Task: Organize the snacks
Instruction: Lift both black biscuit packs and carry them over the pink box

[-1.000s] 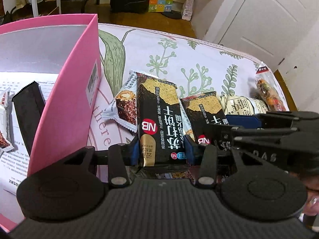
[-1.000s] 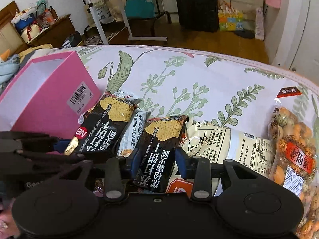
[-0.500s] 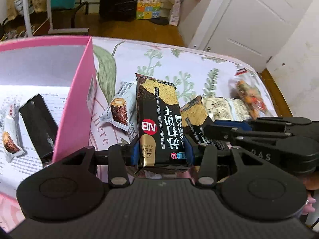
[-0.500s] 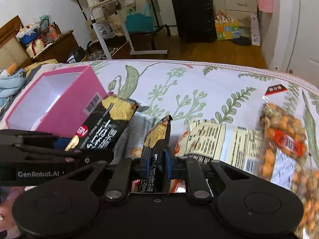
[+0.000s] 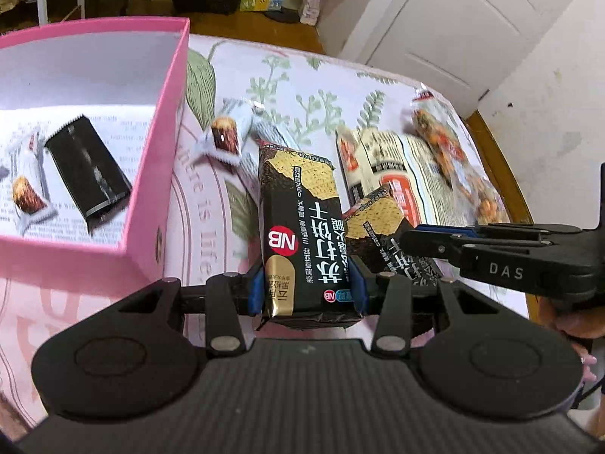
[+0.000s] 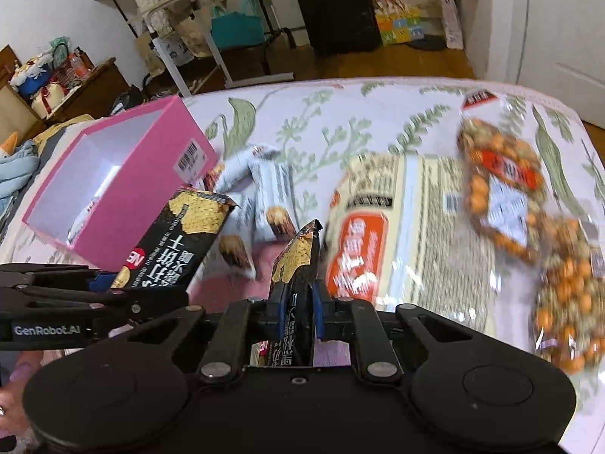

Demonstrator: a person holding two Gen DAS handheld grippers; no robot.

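Across the floral, leaf-printed cloth of the worktop (image 6: 378,113) the loose snacks lie scattered, and the largest thing on it is the pink cardboard box (image 5: 159,174), open-topped with stiff square walls, at the far left. Its pale printed floor already carries a glossy black pouch (image 5: 89,174) with a serrated end and a small white-wrapped bar (image 5: 26,193).

Right of centre lies the broad cream bag (image 6: 389,219), crinkled and flat, and beyond it on the right the clear bag of orange coated nuts (image 6: 503,189), lumpy and shiny.

What has just changed: both black-and-gold cracker packs have come up off the cloth, and my right claw (image 6: 297,308) has just pinched its jaws down to their tightest. It now clamps the right cracker pack (image 6: 298,265) edge-on, so the thin foil stands as a narrow blade. My left claw (image 5: 306,293) is clamped across the width of the left cracker pack (image 5: 302,234), flat face up, slick and rectangular. To my mind both packs are now ready to travel left to the box.

Smallest, a few white-wrapped chocolate bars (image 6: 272,193) with zigzag ends lie near the box's right wall.
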